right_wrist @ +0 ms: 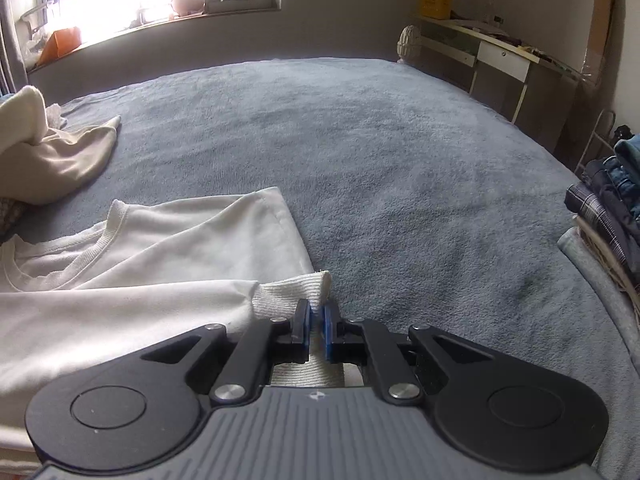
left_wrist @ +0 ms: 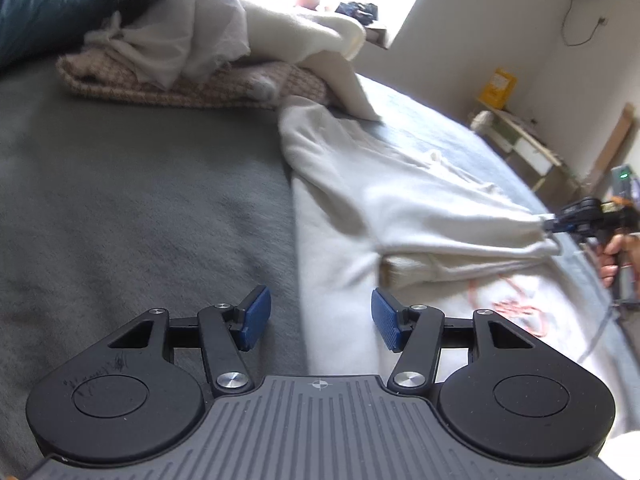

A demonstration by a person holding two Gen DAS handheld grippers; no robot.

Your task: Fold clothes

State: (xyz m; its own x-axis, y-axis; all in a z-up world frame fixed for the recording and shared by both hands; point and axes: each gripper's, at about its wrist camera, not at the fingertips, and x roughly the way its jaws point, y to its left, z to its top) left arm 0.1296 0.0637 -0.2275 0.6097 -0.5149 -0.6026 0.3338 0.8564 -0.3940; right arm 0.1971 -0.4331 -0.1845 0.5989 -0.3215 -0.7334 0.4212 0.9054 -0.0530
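Observation:
A white sweatshirt (left_wrist: 384,200) with an orange print lies spread on the grey-blue bed cover (left_wrist: 140,208). My left gripper (left_wrist: 318,318) hovers open over the garment's left edge, with nothing between its blue pads. My right gripper (right_wrist: 317,322) is shut on the ribbed sleeve cuff (right_wrist: 298,290) of the white sweatshirt (right_wrist: 160,264). In the left wrist view the right gripper (left_wrist: 560,225) pulls the sleeve taut at the far right, held by a hand (left_wrist: 616,256).
A heap of white and beige clothes (left_wrist: 208,36) lies on a patterned folded blanket (left_wrist: 200,88) at the bed's far side. A stack of folded dark clothes (right_wrist: 608,208) sits at the right. A desk (right_wrist: 500,52) and window sill (right_wrist: 160,16) stand beyond the bed.

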